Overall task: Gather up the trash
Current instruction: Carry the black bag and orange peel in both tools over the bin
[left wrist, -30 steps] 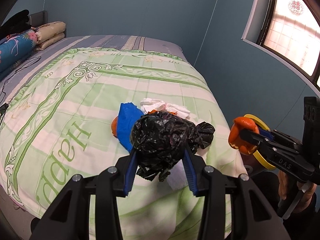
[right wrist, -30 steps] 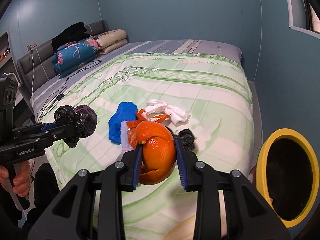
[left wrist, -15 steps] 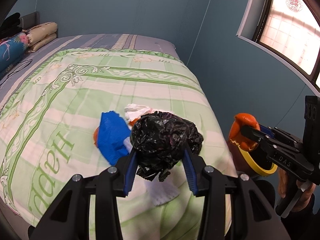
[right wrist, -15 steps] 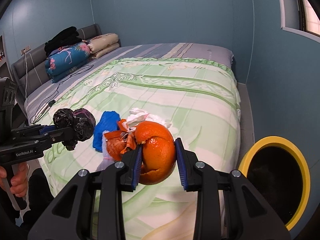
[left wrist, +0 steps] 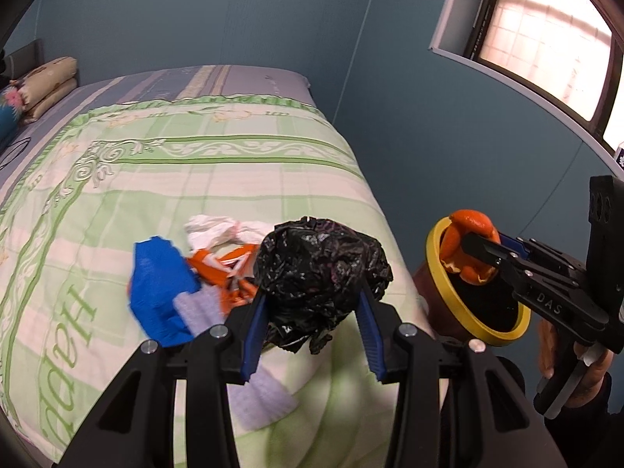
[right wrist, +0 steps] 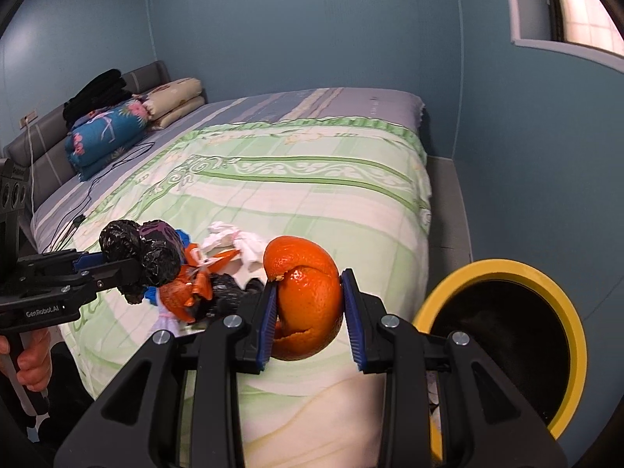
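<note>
Orange peel (right wrist: 308, 296), curled into a near-ball, sits clamped between the blue pads of the right gripper (right wrist: 309, 304), whose fingers stand narrow and pressed to its two sides. What the coming move turns on is the yellow-rimmed bin (right wrist: 507, 335): in the right wrist view its dark mouth lies low and to the right of the peel, just past the corner of the bed (right wrist: 312, 179), tilted toward the camera. In the left wrist view the peel (left wrist: 468, 249) already overlaps the bin's far rim (left wrist: 440, 273), so the right hand looks much the nearer of the two, and I judge it should release first. The left gripper (left wrist: 312, 300) holds a crumpled black plastic bag (left wrist: 319, 273), its fingers partway apart and pressed into the wad; it hangs over the bed's edge, with the bin off to its right. Left on the quilt are a blue wrapper (left wrist: 160, 288), white tissue (left wrist: 218, 230) and orange-and-white scraps (left wrist: 226, 269), close together.
</note>
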Demonstrator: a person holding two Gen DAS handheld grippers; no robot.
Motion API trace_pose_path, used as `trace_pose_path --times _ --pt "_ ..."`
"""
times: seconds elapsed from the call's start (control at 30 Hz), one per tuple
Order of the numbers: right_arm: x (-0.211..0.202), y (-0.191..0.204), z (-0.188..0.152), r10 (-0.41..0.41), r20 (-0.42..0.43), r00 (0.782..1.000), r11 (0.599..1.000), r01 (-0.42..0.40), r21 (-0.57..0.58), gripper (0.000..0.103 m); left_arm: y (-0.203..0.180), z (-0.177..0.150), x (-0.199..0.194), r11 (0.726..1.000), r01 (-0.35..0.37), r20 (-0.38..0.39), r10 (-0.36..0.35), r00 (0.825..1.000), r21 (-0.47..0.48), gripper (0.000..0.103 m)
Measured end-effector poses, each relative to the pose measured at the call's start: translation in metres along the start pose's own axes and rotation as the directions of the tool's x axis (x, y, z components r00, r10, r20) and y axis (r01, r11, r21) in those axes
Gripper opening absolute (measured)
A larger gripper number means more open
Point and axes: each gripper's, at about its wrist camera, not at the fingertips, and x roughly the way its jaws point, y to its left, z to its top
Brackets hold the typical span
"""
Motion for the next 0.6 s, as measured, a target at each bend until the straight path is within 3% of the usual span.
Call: trace_pose_path --times 0.6 --pt "-0.015 -0.074 -0.012 -0.1 0.019 0.995 0.989 0.097 0.116 0.03 -0.071 0.018 0.043 0.991 0.1 -0.037 -0.097 0.995 0.085 0.04"
